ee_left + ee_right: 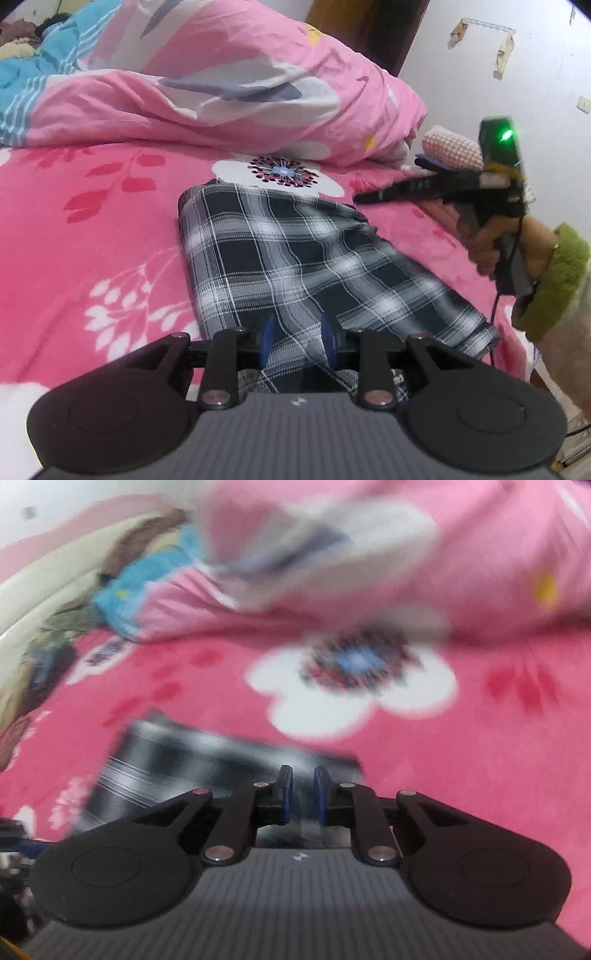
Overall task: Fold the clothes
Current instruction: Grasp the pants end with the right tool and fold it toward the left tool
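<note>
Black left claw [299, 341] with blue pads, closed on the near edge of the black-and-white checked folded cloth [295, 258]. Cloth stretching away from that claw, flat on the pink flowered bed cover [92, 221]. Puffy pink quilt [221, 81] bunched beyond the cloth. Right claw [303, 794] off to the right side, narrow, nothing between its pads, above the cloth's far corner. Person's hand [495, 251] in green fuzzy cuff [554, 280] behind it.
</note>
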Demonstrator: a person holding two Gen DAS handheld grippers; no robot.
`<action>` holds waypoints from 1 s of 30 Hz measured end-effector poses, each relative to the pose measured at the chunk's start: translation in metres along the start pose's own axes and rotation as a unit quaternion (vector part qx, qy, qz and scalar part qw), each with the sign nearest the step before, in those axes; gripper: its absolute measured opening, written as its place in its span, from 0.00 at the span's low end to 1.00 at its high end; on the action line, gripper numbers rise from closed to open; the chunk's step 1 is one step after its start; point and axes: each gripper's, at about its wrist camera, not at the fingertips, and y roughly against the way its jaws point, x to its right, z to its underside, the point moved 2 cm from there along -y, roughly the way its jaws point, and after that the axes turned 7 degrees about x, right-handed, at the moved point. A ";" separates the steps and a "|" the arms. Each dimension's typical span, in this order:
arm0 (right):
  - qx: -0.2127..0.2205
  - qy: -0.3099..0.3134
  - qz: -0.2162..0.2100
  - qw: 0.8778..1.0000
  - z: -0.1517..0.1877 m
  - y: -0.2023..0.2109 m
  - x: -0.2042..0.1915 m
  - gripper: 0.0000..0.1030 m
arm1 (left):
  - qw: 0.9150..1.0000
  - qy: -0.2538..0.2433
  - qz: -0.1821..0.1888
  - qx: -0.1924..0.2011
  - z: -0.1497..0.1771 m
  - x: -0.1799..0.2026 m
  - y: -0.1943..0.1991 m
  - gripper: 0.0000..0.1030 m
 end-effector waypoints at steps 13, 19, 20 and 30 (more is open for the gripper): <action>-0.051 0.057 -0.005 0.997 -0.020 -0.051 -0.061 0.13 | 0.999 0.009 0.023 -0.031 0.005 -0.009 -0.016 0.35; -0.082 0.056 -0.124 0.987 -0.006 -0.082 -0.111 0.10 | 0.998 0.041 0.039 -0.024 0.007 -0.019 -0.017 0.35; -0.096 0.056 -0.116 0.987 0.002 -0.096 -0.112 0.10 | 0.998 0.046 0.041 -0.019 0.008 -0.021 -0.017 0.35; -0.095 0.093 -0.106 0.985 -0.016 -0.087 -0.153 0.11 | 0.994 0.100 0.044 0.000 0.012 -0.026 -0.013 0.35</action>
